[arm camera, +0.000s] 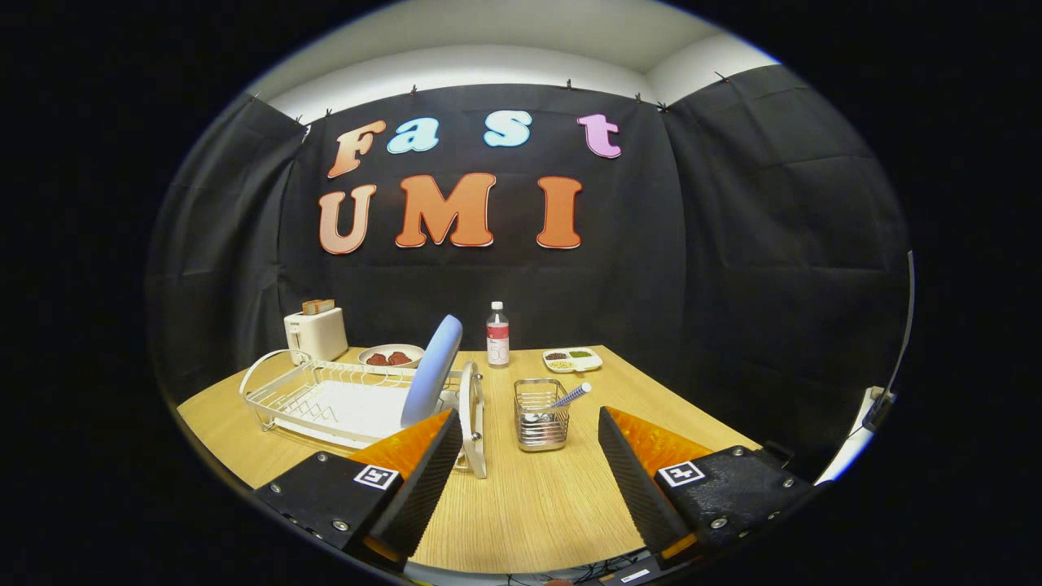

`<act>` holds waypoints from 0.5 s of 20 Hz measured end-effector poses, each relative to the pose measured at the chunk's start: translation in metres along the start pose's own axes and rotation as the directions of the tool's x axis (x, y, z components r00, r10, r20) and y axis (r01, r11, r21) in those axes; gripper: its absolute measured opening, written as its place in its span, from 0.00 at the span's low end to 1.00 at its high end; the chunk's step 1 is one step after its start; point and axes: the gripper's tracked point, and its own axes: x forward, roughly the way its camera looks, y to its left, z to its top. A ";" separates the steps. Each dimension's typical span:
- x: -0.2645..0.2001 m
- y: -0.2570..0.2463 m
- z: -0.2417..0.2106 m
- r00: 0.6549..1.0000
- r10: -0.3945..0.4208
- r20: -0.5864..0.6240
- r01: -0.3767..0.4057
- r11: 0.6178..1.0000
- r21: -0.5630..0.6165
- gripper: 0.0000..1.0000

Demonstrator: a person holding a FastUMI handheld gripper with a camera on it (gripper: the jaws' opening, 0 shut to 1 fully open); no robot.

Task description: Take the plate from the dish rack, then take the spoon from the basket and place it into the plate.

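Just one plate [432,370], one spoon [562,401]; gripper [529,423] spread, empty

We see the plate [432,370] standing in the dish rack [309,396] on the table [529,496]; right of it, the basket [540,413] holds the spoon [567,398]; the gripper [527,421], fingers apart, sits before both.

Cloth-walled recording booth (mock kitchen table [521,505]).

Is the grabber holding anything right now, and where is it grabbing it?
Nothing is held. The gripper is open, its fingers spread apart with bare table between them. The plate stands in the dish rack, and the spoon sits in the basket.
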 end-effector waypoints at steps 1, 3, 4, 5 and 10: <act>0.002 0.004 0.004 1.000 0.003 0.002 -0.003 1.000 -0.004 1.00; 0.005 0.011 0.015 1.000 0.008 0.012 -0.008 1.000 -0.004 1.00; 0.007 0.015 0.021 1.000 0.010 0.017 -0.010 1.000 -0.004 1.00; 0.009 0.020 0.027 1.000 0.011 0.024 -0.011 1.000 -0.007 1.00; 0.025 0.046 0.049 0.999 0.026 0.034 -0.025 0.999 -0.044 1.00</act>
